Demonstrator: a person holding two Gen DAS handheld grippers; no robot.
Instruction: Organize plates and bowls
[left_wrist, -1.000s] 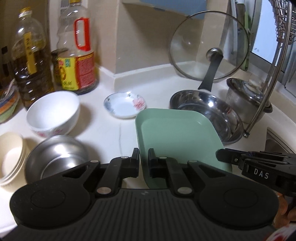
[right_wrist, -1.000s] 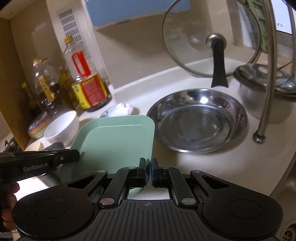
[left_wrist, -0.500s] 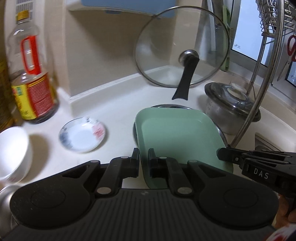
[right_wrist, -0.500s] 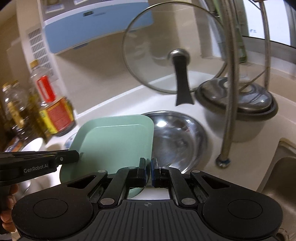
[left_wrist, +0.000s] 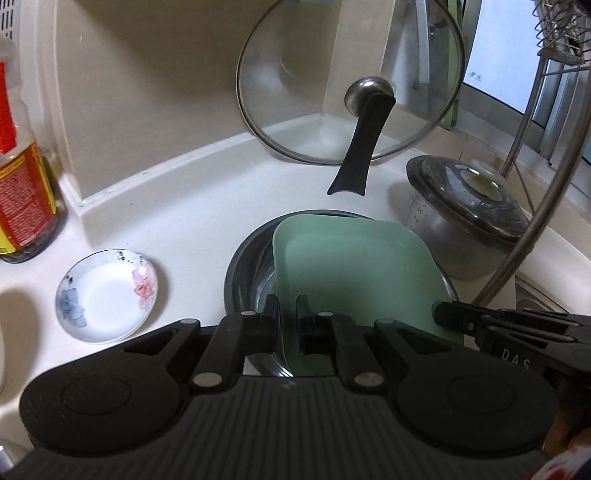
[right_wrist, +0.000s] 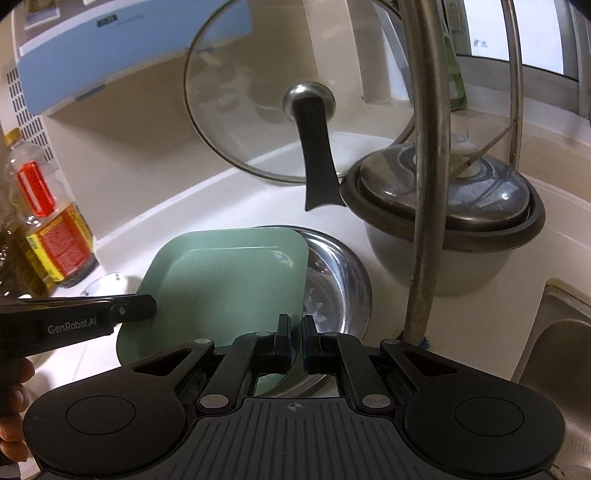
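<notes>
White countertop (left_wrist: 177, 229) runs along a beige corner wall, crowded with kitchenware. From the left wrist view, at 9 o'clock stands an oil bottle (left_wrist: 22, 192) with a red and yellow label, cut off by the edge of the view. At about 8 o'clock lies a small floral saucer (left_wrist: 105, 295), white with a blue and a pink flower, well apart from the bottle.

Centre frame, the left gripper (left_wrist: 286, 321) pinches the near left rim of a square green plate (left_wrist: 354, 273), its jaws nearly together with the plate edge between them. The plate hangs over a shallow stainless steel basin (left_wrist: 245, 273) resting on the counter; whether the plate's underside touches the basin I cannot tell. At 12 o'clock a glass pan lid (left_wrist: 317, 74) with a black handle leans against the wall. At 2 o'clock sits a lidded steel pot (left_wrist: 465, 221), just beside the basin, with a curved steel rack leg (left_wrist: 535, 206) crossing in front of it.

At 4 o'clock the right gripper (left_wrist: 443, 319) reaches in and meets the plate's right edge. Its own camera shows its jaws (right_wrist: 294, 332) pressed onto the plate's near right corner, the basin (right_wrist: 340, 288) showing at 3 o'clock of the plate (right_wrist: 229, 280), and a sink (right_wrist: 554, 332) at the far right.
</notes>
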